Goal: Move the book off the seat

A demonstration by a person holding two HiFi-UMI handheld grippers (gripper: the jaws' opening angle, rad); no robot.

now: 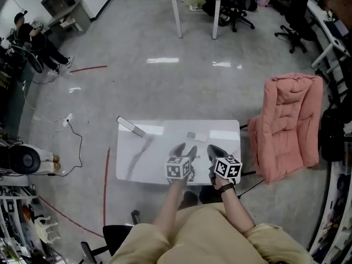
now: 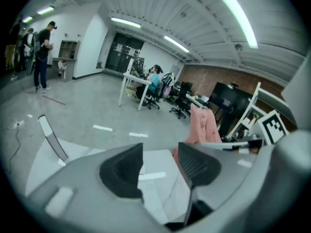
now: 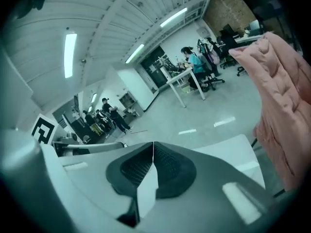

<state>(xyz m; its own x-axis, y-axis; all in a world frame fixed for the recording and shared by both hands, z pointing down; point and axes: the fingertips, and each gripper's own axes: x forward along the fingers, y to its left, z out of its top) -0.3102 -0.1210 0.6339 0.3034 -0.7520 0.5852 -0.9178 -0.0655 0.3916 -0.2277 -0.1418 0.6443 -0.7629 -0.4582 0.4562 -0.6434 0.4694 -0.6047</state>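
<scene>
My left gripper (image 1: 184, 150) hangs over the near edge of a white table (image 1: 137, 164), its jaws apart with nothing between them (image 2: 160, 155). Beside it on the right, my right gripper (image 1: 216, 153) has its jaws pressed together on nothing (image 3: 153, 152). To the right of the table stands a chair covered with a pink padded cushion (image 1: 289, 125), also seen in the left gripper view (image 2: 204, 125) and the right gripper view (image 3: 282, 91). I can make out no book in any view; the chair's seat surface is not clearly shown.
A long grey bar (image 1: 131, 126) lies at the table's far left corner and a small flat grey piece (image 1: 196, 136) near its middle. Cables (image 1: 69, 120) trail on the floor at left. A white desk (image 1: 195, 4), office chairs (image 1: 294, 32) and people (image 1: 33, 37) are farther off.
</scene>
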